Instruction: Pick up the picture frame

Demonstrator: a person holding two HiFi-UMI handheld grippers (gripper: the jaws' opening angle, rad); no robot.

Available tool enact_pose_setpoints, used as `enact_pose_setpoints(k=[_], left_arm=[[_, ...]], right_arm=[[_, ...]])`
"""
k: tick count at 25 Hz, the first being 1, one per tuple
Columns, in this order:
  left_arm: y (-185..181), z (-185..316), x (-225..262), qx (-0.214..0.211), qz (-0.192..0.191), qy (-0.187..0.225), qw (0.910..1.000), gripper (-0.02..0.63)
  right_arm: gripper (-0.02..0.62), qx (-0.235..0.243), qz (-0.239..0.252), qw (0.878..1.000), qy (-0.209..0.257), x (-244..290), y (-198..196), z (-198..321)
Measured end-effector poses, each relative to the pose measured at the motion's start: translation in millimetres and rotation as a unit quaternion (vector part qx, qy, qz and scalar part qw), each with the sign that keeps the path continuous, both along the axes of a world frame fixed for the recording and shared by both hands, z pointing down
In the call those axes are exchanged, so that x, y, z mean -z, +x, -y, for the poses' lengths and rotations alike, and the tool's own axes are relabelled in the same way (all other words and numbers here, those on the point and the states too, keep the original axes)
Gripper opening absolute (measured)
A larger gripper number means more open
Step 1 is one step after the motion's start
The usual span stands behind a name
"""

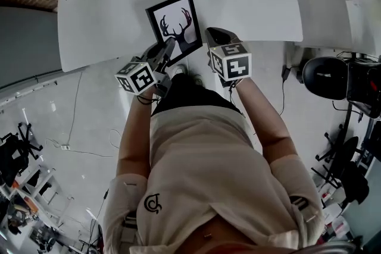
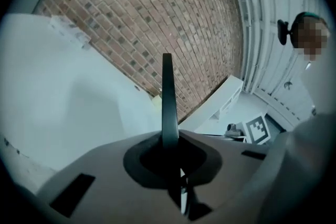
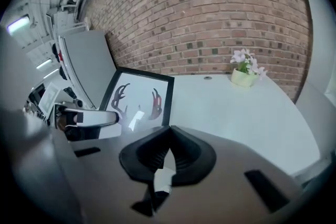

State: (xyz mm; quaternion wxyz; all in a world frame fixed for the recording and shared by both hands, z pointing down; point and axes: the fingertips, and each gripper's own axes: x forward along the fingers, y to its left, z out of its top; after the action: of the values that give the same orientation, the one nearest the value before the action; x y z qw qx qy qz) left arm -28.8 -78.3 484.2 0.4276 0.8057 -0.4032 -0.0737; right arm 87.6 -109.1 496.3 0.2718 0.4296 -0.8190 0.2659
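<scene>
Left gripper [image 1: 168,49]: jaws narrow, clamped on the picture frame [image 1: 172,24] at its near lower edge. In the left gripper view the frame's thin dark edge stands upright, straight out from between the jaws. Right gripper [image 1: 215,34]: jaws pressed together with nothing between them, so it is empty. The frame is just beside the right gripper, on its left, and apart from it as far as the right gripper view shows. From there the antler print faces the camera, tilted up, with the left gripper on its lower left edge. The frame reads as raised off the white table [image 1: 250,3]: it is tilted and carried by the left gripper alone, and no edge is seen resting on the top. Clearance at the far edge cannot be confirmed. A small potted flower [image 3: 242,72] is well ahead of the right gripper, off to its right, by the brick wall [image 3: 210,13]; it plays no part. Judgement: grasp done, lift looks done or nearly so. What may be left is holding it steady, clear of the table. Risk: a one-sided pinch on a thin edge, so the frame could pivot.
</scene>
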Motion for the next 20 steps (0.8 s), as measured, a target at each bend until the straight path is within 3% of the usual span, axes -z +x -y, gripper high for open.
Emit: enact_pose_setpoints(k=[5, 9, 16, 20], left_arm=[[-25, 28, 42, 0.004, 0.07, 0.065, 0.9954, 0.031], [-38, 47, 80, 0.006, 0.122, 0.13, 0.984, 0.031], [-70, 74, 148, 0.041, 0.205, 0.246, 0.9465, 0.029], [-82, 79, 182, 0.034, 0.239, 0.298, 0.9236, 0.029]], right_arm=[[0.008, 0.009, 0.021, 0.998, 0.056, 42, -26, 24], [0.008, 0.005, 0.04, 0.992, 0.12, 80, -38, 42], [0.008, 0.001, 0.068, 0.969, 0.237, 144, -58, 71], [0.008, -0.001, 0.077, 0.955, 0.287, 175, -64, 79]])
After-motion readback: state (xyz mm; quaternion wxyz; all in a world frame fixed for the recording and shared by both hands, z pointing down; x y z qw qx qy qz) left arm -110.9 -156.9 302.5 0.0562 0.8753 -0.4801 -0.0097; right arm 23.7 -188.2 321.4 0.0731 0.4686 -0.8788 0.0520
